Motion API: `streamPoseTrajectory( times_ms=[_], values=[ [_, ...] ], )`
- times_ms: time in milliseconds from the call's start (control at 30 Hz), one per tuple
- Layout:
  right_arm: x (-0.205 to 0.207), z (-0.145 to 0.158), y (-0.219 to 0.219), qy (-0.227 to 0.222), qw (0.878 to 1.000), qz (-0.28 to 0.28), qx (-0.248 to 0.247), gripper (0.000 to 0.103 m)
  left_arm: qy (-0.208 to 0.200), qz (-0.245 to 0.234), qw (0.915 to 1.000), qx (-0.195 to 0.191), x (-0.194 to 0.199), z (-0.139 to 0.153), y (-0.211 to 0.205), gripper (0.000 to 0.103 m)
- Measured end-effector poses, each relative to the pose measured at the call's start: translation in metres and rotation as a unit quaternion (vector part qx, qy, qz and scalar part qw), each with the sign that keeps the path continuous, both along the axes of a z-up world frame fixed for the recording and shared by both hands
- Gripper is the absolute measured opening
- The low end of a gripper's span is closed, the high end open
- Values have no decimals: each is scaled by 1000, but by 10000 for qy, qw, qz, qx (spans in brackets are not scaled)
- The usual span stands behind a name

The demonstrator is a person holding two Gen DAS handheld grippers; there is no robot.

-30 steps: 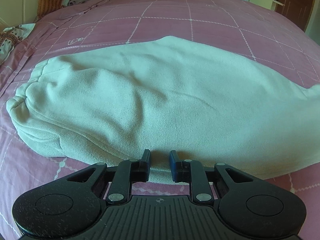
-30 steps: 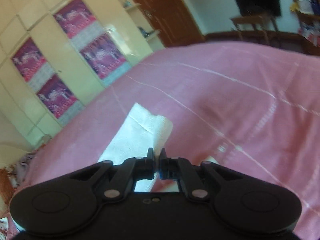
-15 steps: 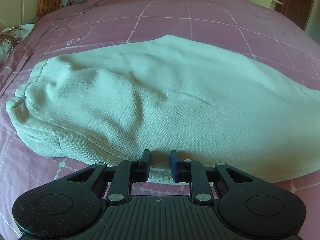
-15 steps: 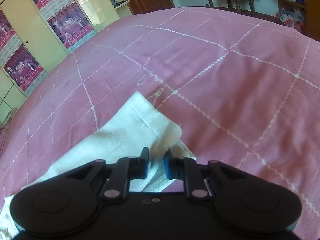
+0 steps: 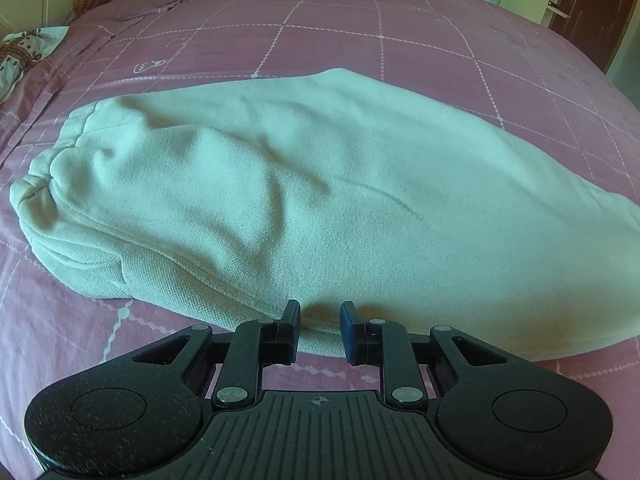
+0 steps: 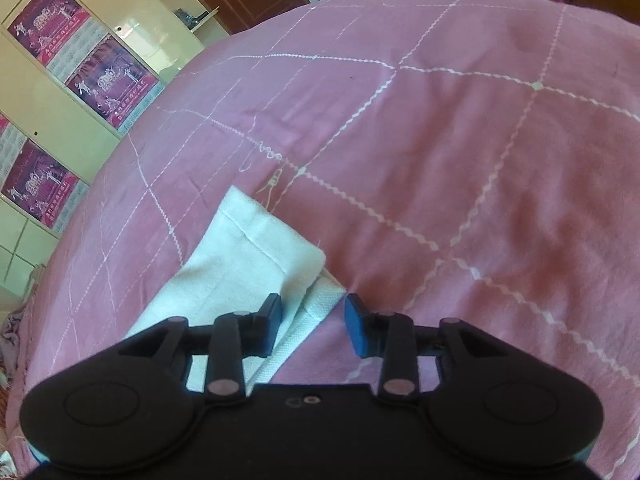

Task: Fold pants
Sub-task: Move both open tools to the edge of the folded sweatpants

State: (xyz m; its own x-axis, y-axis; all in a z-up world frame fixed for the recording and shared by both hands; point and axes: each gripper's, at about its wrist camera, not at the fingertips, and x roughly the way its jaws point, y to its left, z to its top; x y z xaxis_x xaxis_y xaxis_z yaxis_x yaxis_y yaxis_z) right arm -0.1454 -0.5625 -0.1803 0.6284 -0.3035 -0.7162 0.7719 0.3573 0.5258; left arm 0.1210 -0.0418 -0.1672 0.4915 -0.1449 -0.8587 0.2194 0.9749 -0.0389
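Pale mint-white knit pants (image 5: 320,200) lie flat across the pink bed cover with white stitched grid (image 5: 440,40), waistband at 9 o'clock. Left hand-held gripper (image 5: 320,316) spread, fingers straddling the pants' near edge. Right hand-held gripper (image 6: 314,312) spread wide over the hemmed leg cuffs (image 6: 260,252), which lie at 11 o'clock from it, nothing pinched.

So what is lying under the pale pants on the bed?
The pants lie on a pink bedspread with white grid lines, which shows all around them. Anything between the fabric and the bedspread is covered and cannot be seen.
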Motion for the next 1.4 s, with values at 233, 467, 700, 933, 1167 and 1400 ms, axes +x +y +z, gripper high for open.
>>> streamPoseTrajectory(
  times_ms=[233,467,700,933,1167,1400],
  values=[
    [14,-13,-10,-267,9992,-43,277,28,55,-303,9995,-88,6,9,-25,22],
    [-3,17,-1,-1075,9942,22,-14,9,229,-745,9969,-106,49,16,-94,22],
    [-28,0,4,-383,9987,-274,209,9,365,-1062,9937,16,46,-3,-131,22],
    [-11,12,3,-250,9997,-37,-46,25,418,-956,9945,-134,50,2,-137,22],
    [-18,32,21,172,9947,242,-980,25,367,-1305,9906,-174,27,1,-167,22],
    [61,51,66,139,9630,2288,-1418,26,111,-1405,9900,-55,26,-4,-195,23]
  ],
)
